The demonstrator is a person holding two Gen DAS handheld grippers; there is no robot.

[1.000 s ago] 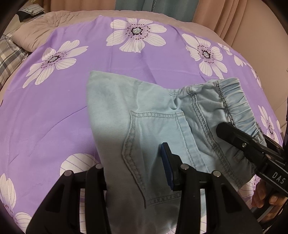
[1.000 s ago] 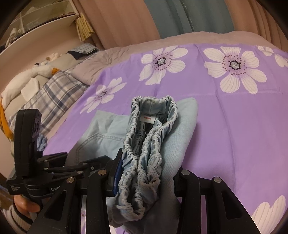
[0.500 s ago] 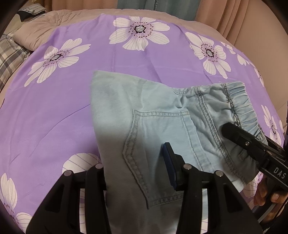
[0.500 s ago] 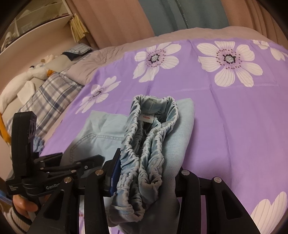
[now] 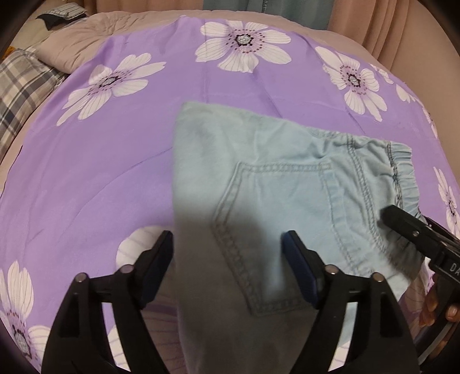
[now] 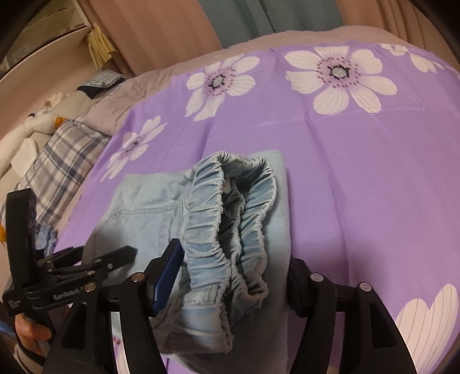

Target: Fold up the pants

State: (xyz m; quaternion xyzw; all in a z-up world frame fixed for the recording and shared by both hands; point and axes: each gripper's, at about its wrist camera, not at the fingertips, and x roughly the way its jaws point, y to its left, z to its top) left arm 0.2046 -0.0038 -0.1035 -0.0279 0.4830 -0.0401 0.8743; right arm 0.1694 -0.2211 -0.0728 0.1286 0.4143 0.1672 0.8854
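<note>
Light blue denim pants (image 5: 273, 187) lie folded on the purple flowered bedspread (image 5: 115, 158), back pocket up, elastic waistband (image 5: 402, 172) at the right. My left gripper (image 5: 230, 259) is open, its jaws spread over the near fold of the pants. My right gripper (image 6: 233, 276) is open around the gathered waistband (image 6: 230, 218), which lies between its jaws. The right gripper also shows at the right edge of the left wrist view (image 5: 414, 227), and the left gripper at the left of the right wrist view (image 6: 95, 264).
A plaid pillow (image 6: 60, 161) and a grey blanket (image 5: 86, 37) lie at the bed's far left. Curtains (image 6: 230, 20) hang behind the bed. A shelf (image 6: 51, 37) stands at the upper left.
Both grippers have opened. The pants have dropped flatter onto the bedspread, and the left gripper's jaws now stand wide over the fold.
</note>
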